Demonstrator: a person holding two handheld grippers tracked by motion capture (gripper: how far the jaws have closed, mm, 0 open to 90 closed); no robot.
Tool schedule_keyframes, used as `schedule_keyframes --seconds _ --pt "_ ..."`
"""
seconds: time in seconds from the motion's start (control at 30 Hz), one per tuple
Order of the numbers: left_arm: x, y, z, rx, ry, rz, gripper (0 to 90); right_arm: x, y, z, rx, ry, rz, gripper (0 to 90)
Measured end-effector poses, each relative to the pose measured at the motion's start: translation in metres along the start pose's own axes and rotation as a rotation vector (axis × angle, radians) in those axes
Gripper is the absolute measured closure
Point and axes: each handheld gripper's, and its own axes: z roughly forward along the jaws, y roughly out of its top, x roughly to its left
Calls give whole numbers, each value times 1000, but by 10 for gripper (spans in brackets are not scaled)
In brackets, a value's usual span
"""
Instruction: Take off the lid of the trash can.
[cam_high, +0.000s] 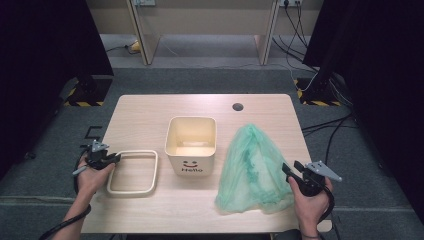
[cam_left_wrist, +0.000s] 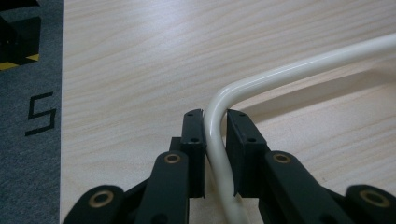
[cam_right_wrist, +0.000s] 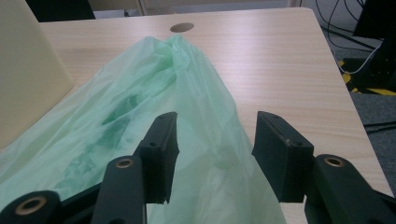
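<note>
A cream rounded-rectangle ring frame (cam_high: 131, 152) lies flat on the table's front left. My left gripper (cam_high: 116, 159) is shut on its near-left corner; in the left gripper view the ring's tube (cam_left_wrist: 299, 67) runs between the two pads of the gripper (cam_left_wrist: 215, 116). A crumpled green plastic bag (cam_high: 252, 170) lies at the front right. My right gripper (cam_high: 289, 168) stands open at the bag's right edge. In the right gripper view its jaws (cam_right_wrist: 217, 135) are spread wide over the bag (cam_right_wrist: 140, 107), not pressing it.
A cream bin (cam_high: 191, 165) with a smiley face and "Hello" stands upright between ring and bag, and its wall (cam_right_wrist: 23, 70) rises left of the bag. A cable hole (cam_high: 238, 106) sits near the table's far edge. Grey carpet surrounds the table.
</note>
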Motion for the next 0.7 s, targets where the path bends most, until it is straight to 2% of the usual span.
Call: schedule_keyframes --seconds 0.47,0.7 --pt "1 -3 4 9 -2 -8 756 0 0 0 0 1 -2 494" --pt "1 -1 -5 -25 -9 -10 615 0 0 0 -1 1 -2 493"
